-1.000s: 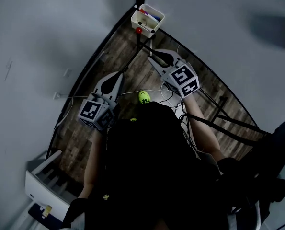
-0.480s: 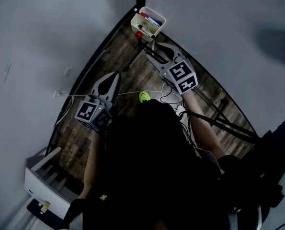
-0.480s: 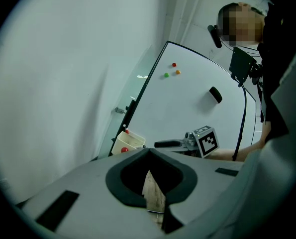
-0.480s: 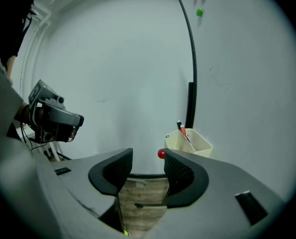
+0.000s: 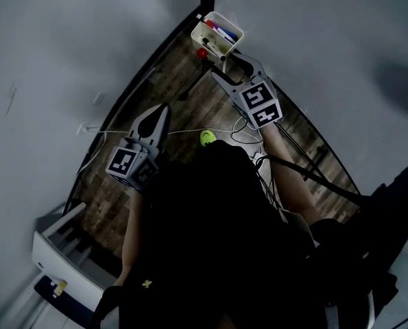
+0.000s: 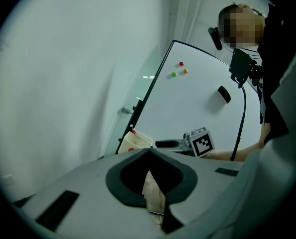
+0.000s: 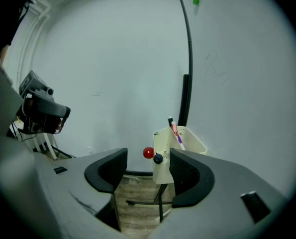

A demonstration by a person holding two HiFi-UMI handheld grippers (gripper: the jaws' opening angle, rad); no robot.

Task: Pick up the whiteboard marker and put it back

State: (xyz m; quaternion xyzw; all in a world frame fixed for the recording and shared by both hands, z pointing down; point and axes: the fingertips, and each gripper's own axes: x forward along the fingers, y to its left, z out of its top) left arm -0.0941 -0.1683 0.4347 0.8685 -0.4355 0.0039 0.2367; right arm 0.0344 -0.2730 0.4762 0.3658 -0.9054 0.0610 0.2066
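**Right tongs** [image 7: 148, 159]. The jaws stand wide apart and are opening. Nothing lies between the pads and they touch nothing. They point at the cream tub, and the gap frames its near corner. Judged a release stance, with the pads drawn clear so the tub's contents are not knocked.

**Left tongs** [image 6: 148, 152]. The jaws are clenched tip to tip and empty. They are held low at the person's side, well apart from the tub. Judged idle and parked out of the working hand's way.

**Cream tub** [image 7: 192, 144]. It sits just beyond the right tongs, hung at the lower corner of the whiteboard beside its black frame and above the floor. The top is open, so pens drop in upright and stay within reach of the board.

**Whiteboard marker** [image 7: 174, 129]. It stands tilted in the tub with its top end above the rim. It touches or lies just beside a purple pen [image 7: 179, 140]. Neither of the tongs holds it. Judged already put back, though it cannot be told for certain which pen is the task's own.

**Red ball** [image 7: 148, 153] and **dark ball** [image 7: 158, 158]. Both sit at the tub's near side. Their purpose and how they are attached cannot be told.

**Whiteboard** [image 6: 197, 103]. It stands upright on a stand. It carries small coloured magnets [image 6: 180, 63] near the top and a dark eraser [image 6: 224, 94] on its face.

**Wood floor** [image 5: 190, 112]. It lies under the board and is crossed by the stand's legs and loose cables.
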